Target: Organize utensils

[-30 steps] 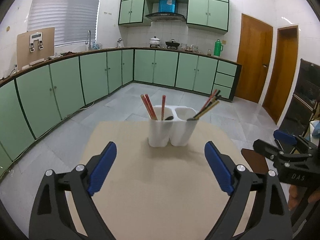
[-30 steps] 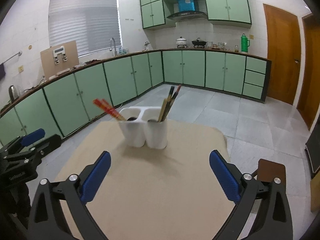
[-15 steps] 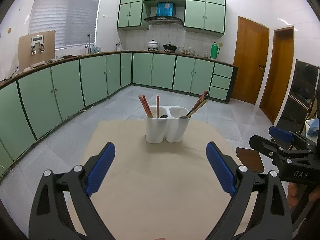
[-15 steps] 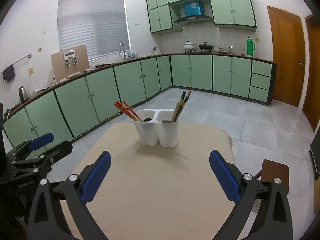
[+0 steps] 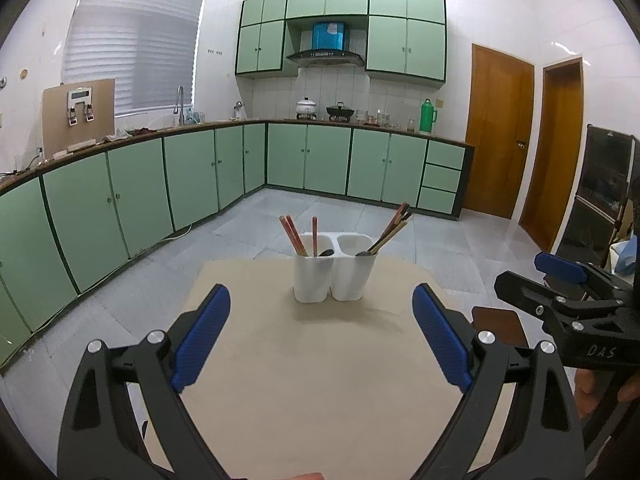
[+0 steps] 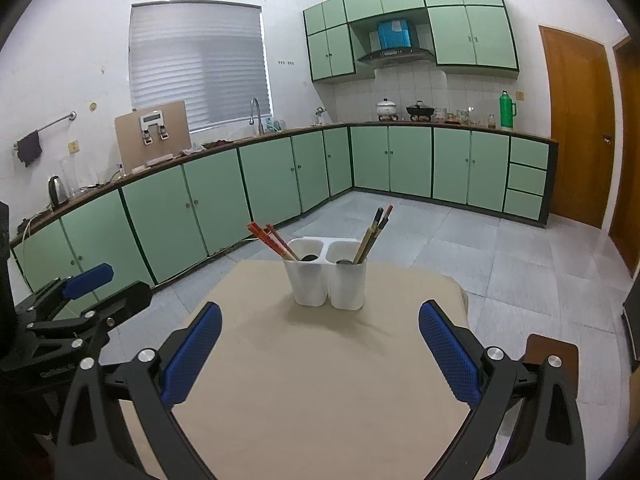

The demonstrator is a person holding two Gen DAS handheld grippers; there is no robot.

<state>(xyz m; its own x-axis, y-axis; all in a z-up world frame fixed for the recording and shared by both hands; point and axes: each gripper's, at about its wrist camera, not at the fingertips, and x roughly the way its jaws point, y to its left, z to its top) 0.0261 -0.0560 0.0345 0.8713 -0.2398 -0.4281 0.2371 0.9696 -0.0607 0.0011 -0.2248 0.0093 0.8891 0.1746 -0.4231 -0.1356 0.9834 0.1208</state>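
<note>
A white two-cup utensil holder (image 5: 334, 274) stands at the far end of the beige table (image 5: 320, 392); it also shows in the right wrist view (image 6: 326, 278). Its left cup holds red chopsticks (image 5: 294, 236) and a dark spoon; its right cup holds brown chopsticks (image 5: 390, 230) and a spoon. My left gripper (image 5: 322, 342) is open and empty, well short of the holder. My right gripper (image 6: 320, 350) is open and empty too, and shows at the right edge of the left wrist view (image 5: 560, 292).
Green kitchen cabinets (image 5: 200, 176) run along the far walls, with grey tile floor between them and the table. A brown stool seat (image 6: 554, 354) stands off the table's right side. Two wooden doors (image 5: 500, 136) are at the right.
Both grippers have drawn back and up from the holder, which now looks smaller and farther away. Both stay open and empty.
</note>
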